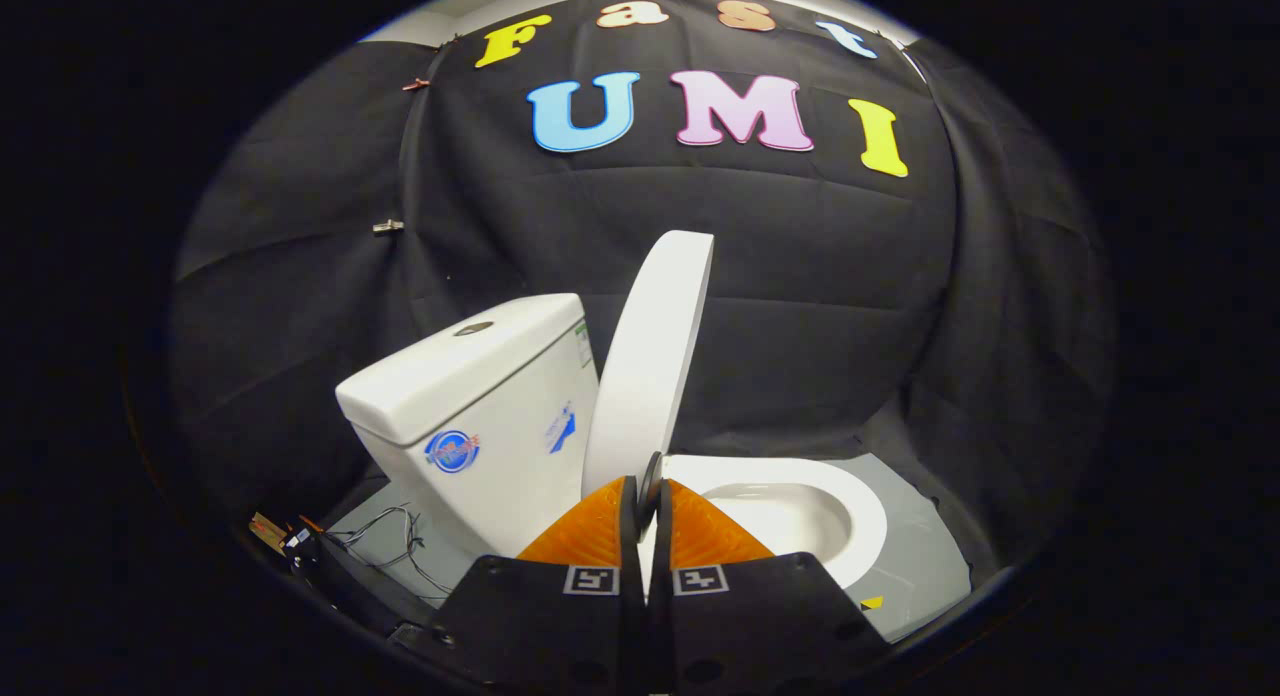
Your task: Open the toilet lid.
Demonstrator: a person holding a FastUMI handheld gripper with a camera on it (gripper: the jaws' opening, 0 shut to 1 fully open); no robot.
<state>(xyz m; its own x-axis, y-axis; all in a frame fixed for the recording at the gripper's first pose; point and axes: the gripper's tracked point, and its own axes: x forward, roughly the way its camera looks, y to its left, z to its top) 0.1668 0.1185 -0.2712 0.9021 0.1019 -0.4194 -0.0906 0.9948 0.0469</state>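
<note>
Upright toilet lid [650,366], gripper [648,496] fingers closed

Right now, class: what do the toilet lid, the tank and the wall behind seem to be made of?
Lid: probably smooth white plastic; thin, evenly matte-glossy, standing raised, its lower edge between the shut gripper fingers.
Tank: likely glazed ceramic; thick walls, soft shine, stickers on its side.
Wall: black cloth; folds and creases show, no shine.

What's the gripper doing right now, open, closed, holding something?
Gripper: closed, fingers nearly touching, at the lower edge of the raised lid; whether they pinch it cannot be told.
</note>
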